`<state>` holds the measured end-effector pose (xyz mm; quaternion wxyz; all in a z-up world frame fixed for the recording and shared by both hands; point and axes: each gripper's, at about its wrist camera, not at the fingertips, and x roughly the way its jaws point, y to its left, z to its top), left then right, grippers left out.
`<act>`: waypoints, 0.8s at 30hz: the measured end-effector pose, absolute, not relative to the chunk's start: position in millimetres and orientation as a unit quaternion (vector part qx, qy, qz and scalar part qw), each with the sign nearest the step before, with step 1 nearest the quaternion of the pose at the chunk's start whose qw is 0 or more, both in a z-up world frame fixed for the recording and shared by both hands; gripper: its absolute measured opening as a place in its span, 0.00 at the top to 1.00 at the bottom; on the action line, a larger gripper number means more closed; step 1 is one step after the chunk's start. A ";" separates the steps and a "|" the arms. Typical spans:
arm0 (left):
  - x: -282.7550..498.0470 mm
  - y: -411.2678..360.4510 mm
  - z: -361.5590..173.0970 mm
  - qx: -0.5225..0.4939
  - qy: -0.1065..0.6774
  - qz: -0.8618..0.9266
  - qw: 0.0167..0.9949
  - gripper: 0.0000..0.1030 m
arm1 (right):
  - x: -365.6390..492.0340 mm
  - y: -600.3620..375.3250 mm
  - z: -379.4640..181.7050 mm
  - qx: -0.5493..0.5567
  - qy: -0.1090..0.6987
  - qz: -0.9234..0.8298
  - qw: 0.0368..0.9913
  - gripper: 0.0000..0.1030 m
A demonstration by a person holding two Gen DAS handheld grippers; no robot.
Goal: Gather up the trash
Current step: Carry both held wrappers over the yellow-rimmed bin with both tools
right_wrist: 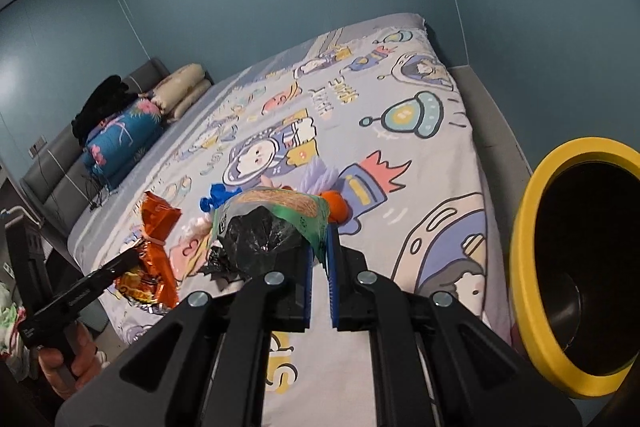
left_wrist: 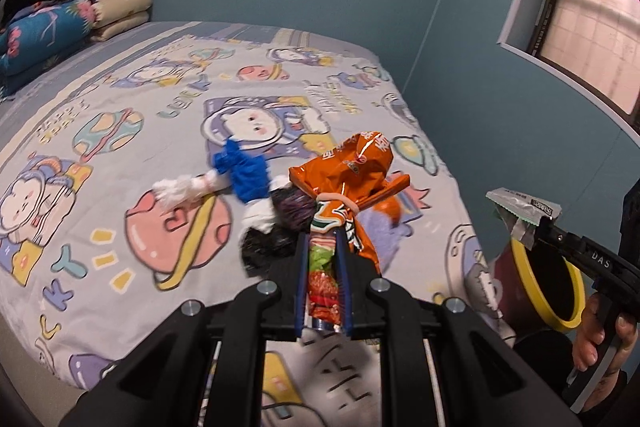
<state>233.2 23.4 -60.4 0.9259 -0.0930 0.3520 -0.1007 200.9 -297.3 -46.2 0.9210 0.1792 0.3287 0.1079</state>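
Note:
My left gripper (left_wrist: 325,239) is shut on an orange snack bag (left_wrist: 348,167) tied with a rubber band, held above the bed; it also shows in the right wrist view (right_wrist: 154,247). My right gripper (right_wrist: 320,239) is shut on a green and silver wrapper (right_wrist: 272,223); in the left wrist view that wrapper (left_wrist: 516,211) hangs over a yellow-rimmed bin (left_wrist: 548,291). The bin (right_wrist: 576,267) stands open beside the bed at the right. A blue and white wad (left_wrist: 240,175) and dark crumpled pieces (left_wrist: 280,223) lie on the bed.
The bed (left_wrist: 120,115) has a cartoon sheet. Folded quilts (left_wrist: 48,31) and pillows are stacked at its head. An orange object (right_wrist: 338,207) lies on the sheet. Blue walls surround the bed; a window (left_wrist: 588,11) is at the right.

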 end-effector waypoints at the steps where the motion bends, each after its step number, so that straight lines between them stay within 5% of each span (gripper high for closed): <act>1: 235.3 16.3 -57.0 -0.090 0.350 -0.108 0.926 0.88 | 198.9 -300.0 -42.8 0.180 0.325 0.106 0.922 0.94; 24: 278.1 -185.2 -30.2 -0.012 0.342 -0.268 0.901 0.88 | 141.8 -453.4 -17.8 0.184 0.297 -0.062 0.935 0.94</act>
